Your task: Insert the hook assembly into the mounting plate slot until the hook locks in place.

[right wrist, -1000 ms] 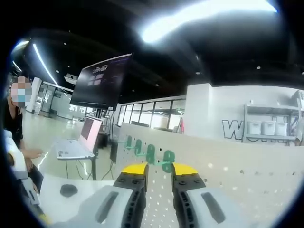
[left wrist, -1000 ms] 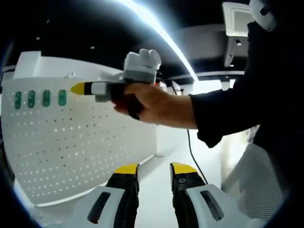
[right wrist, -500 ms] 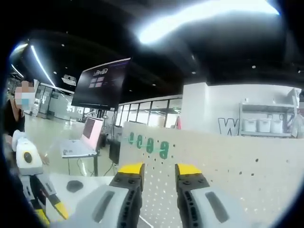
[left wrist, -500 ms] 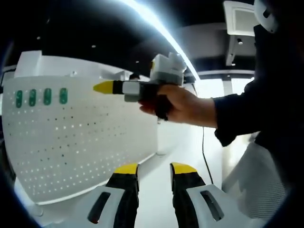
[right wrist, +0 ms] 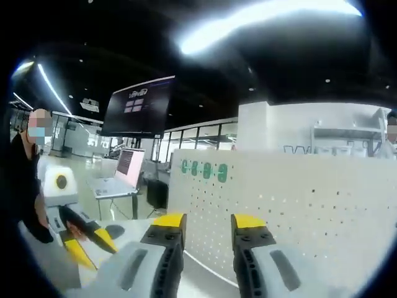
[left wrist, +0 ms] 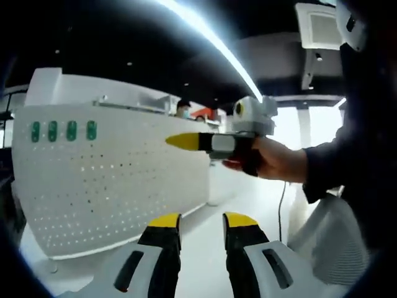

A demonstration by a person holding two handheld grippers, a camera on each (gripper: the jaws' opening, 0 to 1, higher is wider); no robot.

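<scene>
Standing upright, the pegboard (left wrist: 118, 180) carries four green hooks (left wrist: 62, 131) along its top, well beyond both grippers' spread, empty jaws. Right gripper view adds a laptop (right wrist: 121, 177) and the left gripper (right wrist: 87, 239).

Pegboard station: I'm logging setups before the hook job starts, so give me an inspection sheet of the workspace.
Surface: white table under both grippers, bare where seen.
Job's things: upright white pegboard; four green hooks in a row near its top edge.
Clutter: nothing seen.
Grippers: left gripper open, empty, off the pegboard; right gripper open, empty, facing the pegboard; it shows in the left gripper view held in a hand.
Cables: dark cable hanging below the hand.
Surroundings: laptop on a side table, dark wall screen, ceiling light strips.
</scene>
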